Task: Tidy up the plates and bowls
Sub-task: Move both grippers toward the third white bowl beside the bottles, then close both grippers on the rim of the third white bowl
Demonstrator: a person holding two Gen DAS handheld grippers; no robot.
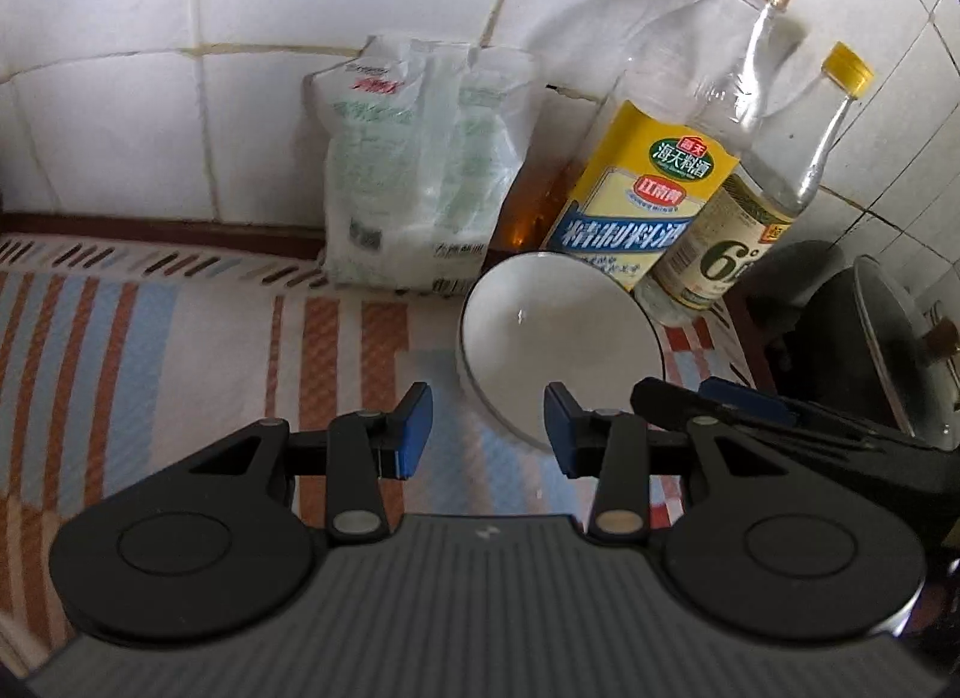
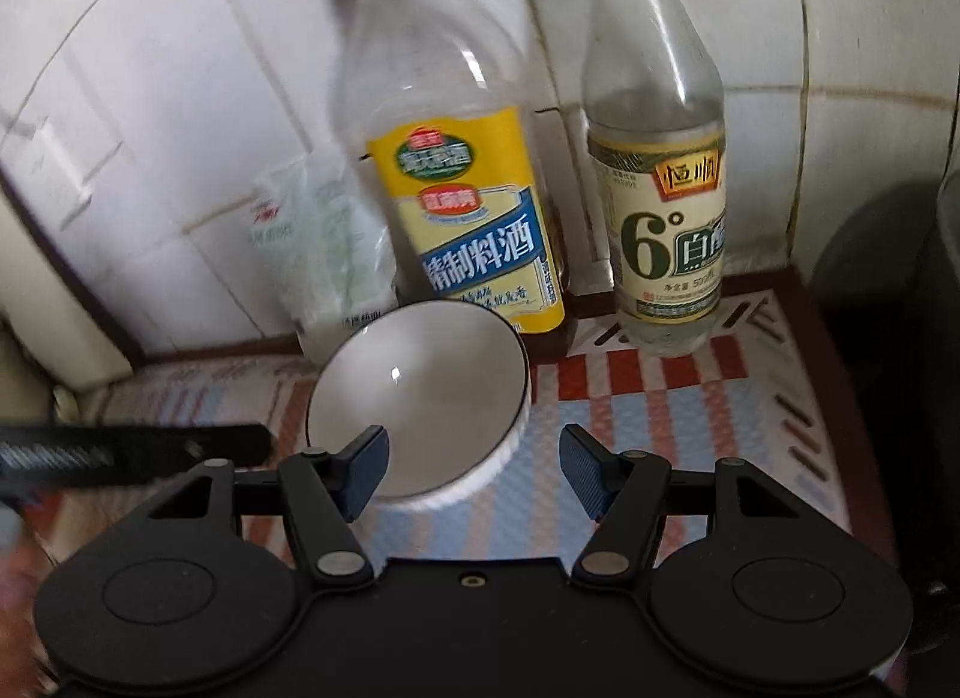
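A white bowl with a dark rim (image 1: 558,338) sits on the striped counter mat, in front of two bottles. It also shows in the right wrist view (image 2: 420,392). My left gripper (image 1: 487,431) is open and empty, just short of the bowl's near rim. My right gripper (image 2: 474,473) is open and empty; its left finger (image 2: 363,473) overlaps the bowl's near edge and the bowl lies left of the gap. The right gripper shows at the right of the left wrist view (image 1: 738,407).
A yellow-labelled cooking wine bottle (image 2: 474,218) and a white vinegar bottle (image 2: 666,206) stand against the tiled wall. A white plastic bag (image 1: 414,170) leans on the wall to the left. A dark pot with a glass lid (image 1: 900,350) sits at the right.
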